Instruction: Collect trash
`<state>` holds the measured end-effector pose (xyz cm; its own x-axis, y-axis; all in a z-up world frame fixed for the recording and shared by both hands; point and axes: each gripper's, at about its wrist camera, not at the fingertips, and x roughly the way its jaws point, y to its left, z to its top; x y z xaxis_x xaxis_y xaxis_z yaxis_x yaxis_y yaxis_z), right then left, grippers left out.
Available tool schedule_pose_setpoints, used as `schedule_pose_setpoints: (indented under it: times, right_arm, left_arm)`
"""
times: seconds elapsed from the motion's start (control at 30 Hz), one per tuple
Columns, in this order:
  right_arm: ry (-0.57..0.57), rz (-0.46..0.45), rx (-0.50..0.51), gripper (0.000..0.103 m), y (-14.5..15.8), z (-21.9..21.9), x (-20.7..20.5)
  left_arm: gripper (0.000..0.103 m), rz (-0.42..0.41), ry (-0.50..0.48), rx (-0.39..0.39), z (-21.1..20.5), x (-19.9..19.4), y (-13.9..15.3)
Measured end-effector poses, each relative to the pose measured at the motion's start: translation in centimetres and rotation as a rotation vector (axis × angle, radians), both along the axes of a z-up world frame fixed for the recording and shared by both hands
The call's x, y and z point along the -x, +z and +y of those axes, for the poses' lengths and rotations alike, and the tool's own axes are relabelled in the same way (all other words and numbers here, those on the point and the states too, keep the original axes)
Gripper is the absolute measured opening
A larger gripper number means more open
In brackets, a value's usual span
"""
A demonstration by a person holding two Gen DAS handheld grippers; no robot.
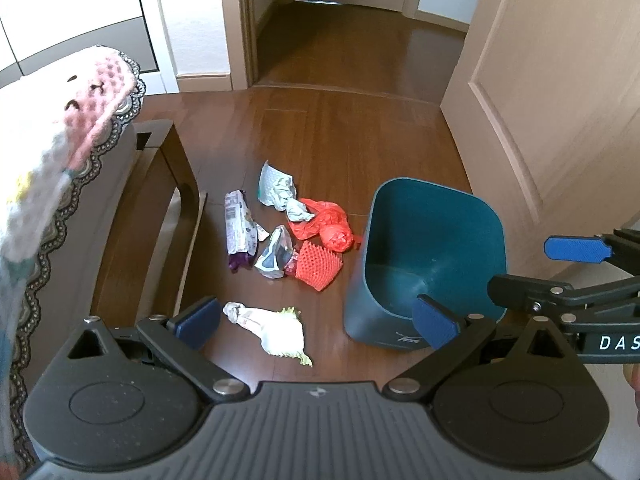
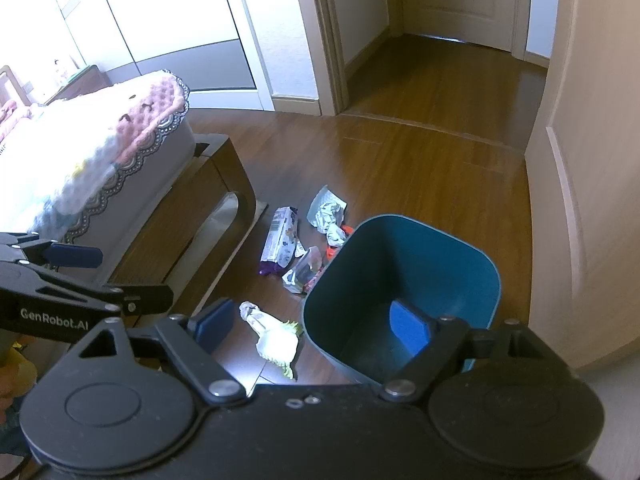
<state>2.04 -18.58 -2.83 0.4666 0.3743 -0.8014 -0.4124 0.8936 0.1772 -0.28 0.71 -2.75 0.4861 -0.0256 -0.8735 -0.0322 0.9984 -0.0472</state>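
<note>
Teal bin upright on wood floor, right of centre frame, mouth open and nothing visible inside. Parked just beside the litter, presumably to keep carries short.

Trash clustered left of bin, mid frame: purple snack wrapper, silver pouch, crumpled grey-white wrapper, red plastic bag close against the bin wall, red foam net. White tissue with green leaf scrap lies apart, lower centre, nearest the tools.

Left claw: jaws wide apart, nothing gripped, hanging over the white tissue, angled down at floor. Likely first pick, being closest.

Right claw: jaws spread wide, empty. Straddling bin's near rim in right wrist view, one pad over the bin interior, other over floor by the tissue. No contact visible.

Bed with pink-white knit cover upper left, wooden frame below; clear of the work area.

Judgement: nothing collected yet, all pieces on floor.
</note>
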Motion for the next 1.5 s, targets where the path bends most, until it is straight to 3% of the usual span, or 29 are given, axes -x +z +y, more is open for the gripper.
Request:
schedule_pose_setpoints:
  times: [0.4, 0.57, 0.73, 0.87, 1.07, 1.27, 1.37, 1.5]
  right_arm:
    - [0.022, 0.028, 0.039, 0.081, -1.7, 1.4, -0.6]
    - [-0.011, 0.004, 0.122, 0.081, -2.6, -0.5, -1.9]
    - [-0.102, 0.001, 0.21, 0.079, -6.1, -3.7, -4.0]
    - [-0.175, 0.039, 0.303, 0.069, -10.3, -5.7, -6.7]
    - [-0.171, 0.125, 0.395, 0.051, -16.2, -7.1, -9.5]
    - [-0.147, 0.188, 0.403, 0.046, -18.9, -6.6, -10.8]
    - [-0.181, 0.246, 0.409, 0.035, -20.0, -6.4, -11.6]
    - [-0.237, 0.273, 0.439, 0.029, -20.9, -6.4, -12.2]
  left_arm:
    - [0.103, 0.033, 0.035, 0.014, 1.9, -0.3, -2.2]
    - [0.103, 0.069, 0.075, 0.022, 2.8, -1.2, -4.4]
    - [0.103, 0.119, 0.096, 0.004, 3.6, -2.2, -8.8]
    - [0.103, 0.149, 0.125, -0.039, 4.0, -2.9, -13.0]
    - [0.103, 0.162, 0.158, -0.079, 4.8, -4.3, -19.5]
    - [0.103, 0.177, 0.159, -0.079, 4.6, -5.5, -25.9]
    - [0.103, 0.179, 0.156, -0.072, 4.2, -5.7, -28.3]
    - [0.103, 0.176, 0.135, -0.062, 3.7, -5.4, -30.5]
